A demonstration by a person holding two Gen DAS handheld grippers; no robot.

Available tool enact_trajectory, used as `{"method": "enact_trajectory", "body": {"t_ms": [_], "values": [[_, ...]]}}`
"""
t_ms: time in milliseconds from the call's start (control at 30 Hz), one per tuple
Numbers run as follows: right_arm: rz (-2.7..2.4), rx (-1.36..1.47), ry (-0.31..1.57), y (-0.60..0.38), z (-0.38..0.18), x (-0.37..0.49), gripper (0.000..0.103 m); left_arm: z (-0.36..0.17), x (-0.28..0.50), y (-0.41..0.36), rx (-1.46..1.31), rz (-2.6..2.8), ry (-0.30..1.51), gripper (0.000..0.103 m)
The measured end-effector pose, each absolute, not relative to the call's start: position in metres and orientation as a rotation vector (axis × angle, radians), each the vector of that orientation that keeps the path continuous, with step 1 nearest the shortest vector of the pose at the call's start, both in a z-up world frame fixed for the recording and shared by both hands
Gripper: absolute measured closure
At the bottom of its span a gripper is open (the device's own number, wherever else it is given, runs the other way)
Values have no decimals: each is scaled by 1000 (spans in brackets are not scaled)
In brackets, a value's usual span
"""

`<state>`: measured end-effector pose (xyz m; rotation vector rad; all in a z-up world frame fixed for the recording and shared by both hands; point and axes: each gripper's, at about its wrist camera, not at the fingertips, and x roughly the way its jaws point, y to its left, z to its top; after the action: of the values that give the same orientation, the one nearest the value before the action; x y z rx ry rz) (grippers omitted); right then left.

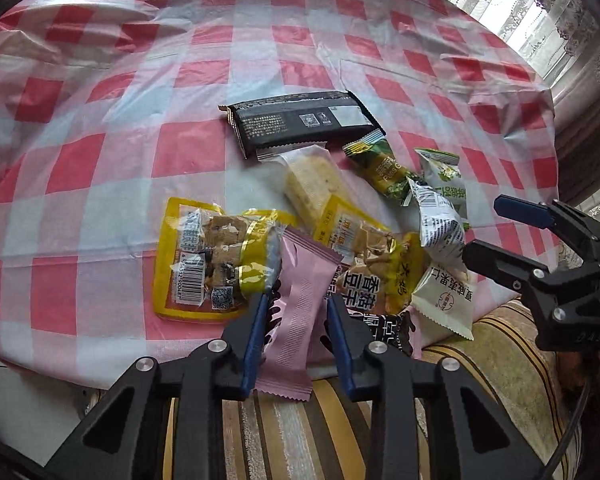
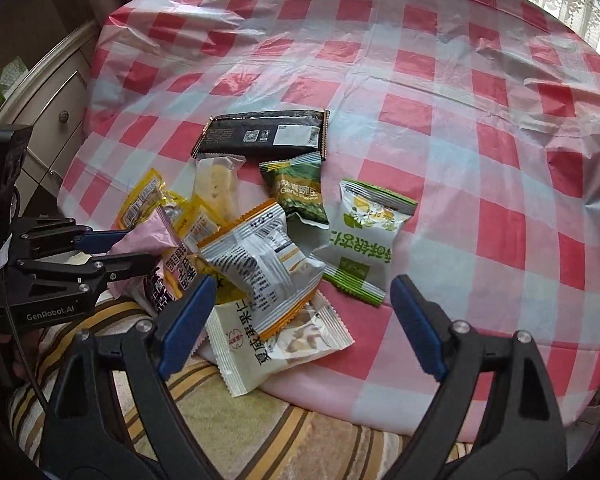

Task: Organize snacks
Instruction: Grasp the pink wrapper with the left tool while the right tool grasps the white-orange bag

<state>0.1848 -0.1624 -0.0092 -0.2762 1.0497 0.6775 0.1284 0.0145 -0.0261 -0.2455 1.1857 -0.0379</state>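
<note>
The sorting has barely begun: nearly all the snacks lie in one loose heap near the front edge of the table (image 1: 100, 128), on its red-checked cover, and no separate group or container shows in either view. The left gripper (image 1: 296, 300) has its fingers clamped on the pink packet (image 1: 296, 320), which sits at the table's edge and hangs partly over a striped cushion (image 1: 284, 436) below. The right gripper (image 2: 300, 312) hangs over the near side of the heap with its fingers wide apart, holding nothing; the silver packet (image 2: 260, 264) and a white nut packet (image 2: 244, 344) lie between and just below them. Farther back rest a black bar (image 2: 260, 134), a clear-wrapped cake (image 2: 214, 184), a dark green pea packet (image 2: 300, 192), a white-and-green packet (image 2: 360, 240) and the yellow tofu packets (image 1: 204, 256). Judging by this, one packet is in hand and everything else is left to place.
</note>
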Motion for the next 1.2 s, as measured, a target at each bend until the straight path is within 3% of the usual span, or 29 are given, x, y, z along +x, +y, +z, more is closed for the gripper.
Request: {"method": "enact_trajectory", "body": {"t_ms": [100, 467, 1200], "values": [[723, -335, 1031, -152, -12, 187, 14, -25, 126, 14, -245, -46, 1174, 78], [787, -335, 1117, -143, -34, 200, 47, -16, 118, 18, -247, -34, 1116, 79], [642, -127, 995, -227, 9, 175, 49, 23, 124, -35, -143, -74, 1024, 81]]}}
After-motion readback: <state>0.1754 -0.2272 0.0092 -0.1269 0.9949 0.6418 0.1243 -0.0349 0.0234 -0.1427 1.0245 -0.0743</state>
